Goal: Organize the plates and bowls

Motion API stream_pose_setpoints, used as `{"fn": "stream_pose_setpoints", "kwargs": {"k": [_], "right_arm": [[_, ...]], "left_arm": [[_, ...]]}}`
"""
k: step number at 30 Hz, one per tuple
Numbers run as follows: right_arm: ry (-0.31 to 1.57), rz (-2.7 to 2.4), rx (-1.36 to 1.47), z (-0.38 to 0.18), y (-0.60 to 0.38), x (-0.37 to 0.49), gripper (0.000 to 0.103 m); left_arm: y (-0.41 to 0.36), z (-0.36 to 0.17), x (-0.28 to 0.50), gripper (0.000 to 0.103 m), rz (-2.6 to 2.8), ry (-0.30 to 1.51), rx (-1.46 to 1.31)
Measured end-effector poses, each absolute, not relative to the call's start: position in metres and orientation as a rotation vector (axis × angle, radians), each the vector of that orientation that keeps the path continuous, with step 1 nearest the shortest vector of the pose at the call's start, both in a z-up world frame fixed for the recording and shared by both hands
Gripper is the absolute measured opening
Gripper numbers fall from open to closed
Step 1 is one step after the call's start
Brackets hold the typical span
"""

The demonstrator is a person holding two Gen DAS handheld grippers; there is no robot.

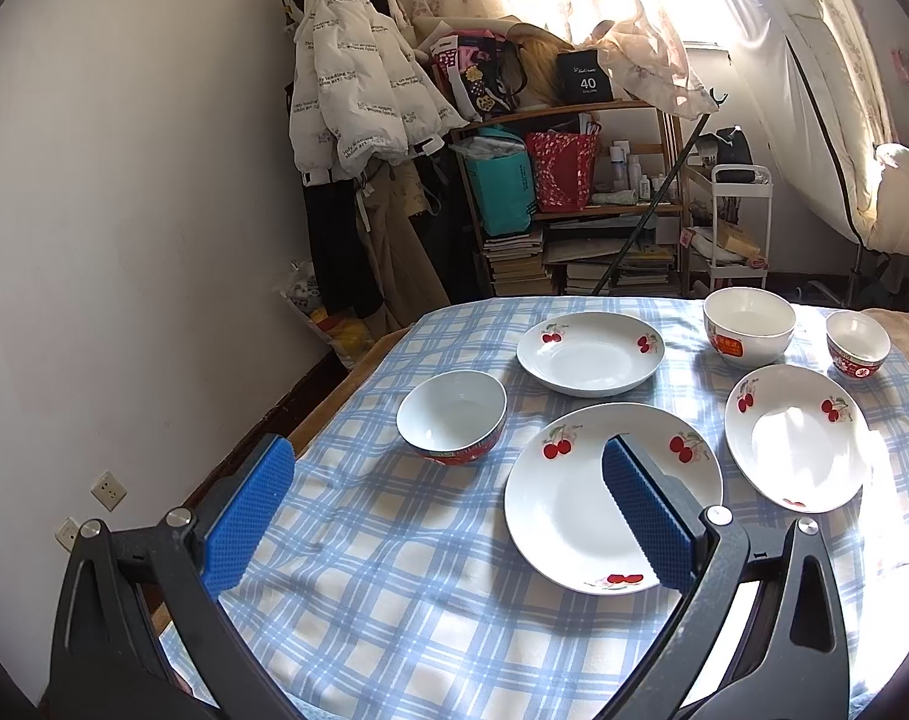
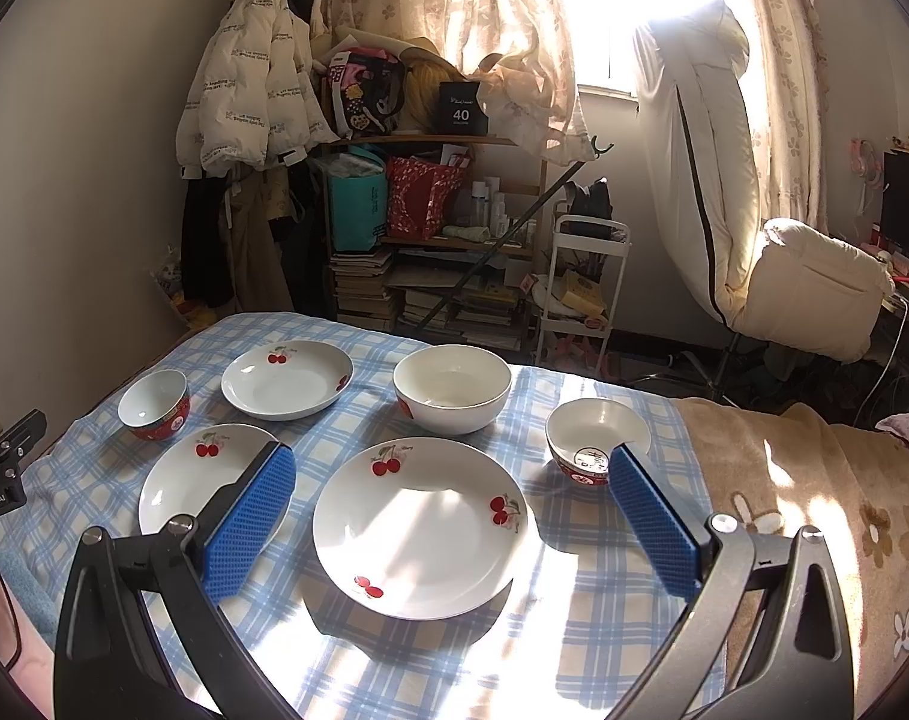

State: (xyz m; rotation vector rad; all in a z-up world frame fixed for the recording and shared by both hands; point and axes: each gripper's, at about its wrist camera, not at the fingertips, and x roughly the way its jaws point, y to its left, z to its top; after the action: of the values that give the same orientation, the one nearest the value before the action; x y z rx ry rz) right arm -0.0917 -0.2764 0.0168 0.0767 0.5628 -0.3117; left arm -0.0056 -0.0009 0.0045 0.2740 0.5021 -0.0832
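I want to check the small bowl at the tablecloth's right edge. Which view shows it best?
The right wrist view: the small bowl sits near and large, though one tong finger covers its lower right. The left wrist view shows it far off but unobstructed.

left wrist: angled down | right wrist: alike | shared: tablecloth [image 1: 394,570] [image 2: 574,630]

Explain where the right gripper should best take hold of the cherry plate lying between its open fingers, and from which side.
Probably the near rim of the cherry plate, approached low from the gripper's side. The plate lies flat on the checked cloth, so only its raised, outward-flaring edge offers a pinch. The right gripper is open and empty.
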Motion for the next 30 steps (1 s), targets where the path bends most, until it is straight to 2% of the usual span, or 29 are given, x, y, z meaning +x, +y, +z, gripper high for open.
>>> {"fn": "stream_pose_setpoints", "kwargs": {"k": [30], "right_arm": [[0.568,-0.314,0.073,0.0172,-0.2770,-0.0905,0.103]], "left_arm": [[-0.0001,0.0037,-0.0062,0.101,-0.081,0.503,0.278]]}}
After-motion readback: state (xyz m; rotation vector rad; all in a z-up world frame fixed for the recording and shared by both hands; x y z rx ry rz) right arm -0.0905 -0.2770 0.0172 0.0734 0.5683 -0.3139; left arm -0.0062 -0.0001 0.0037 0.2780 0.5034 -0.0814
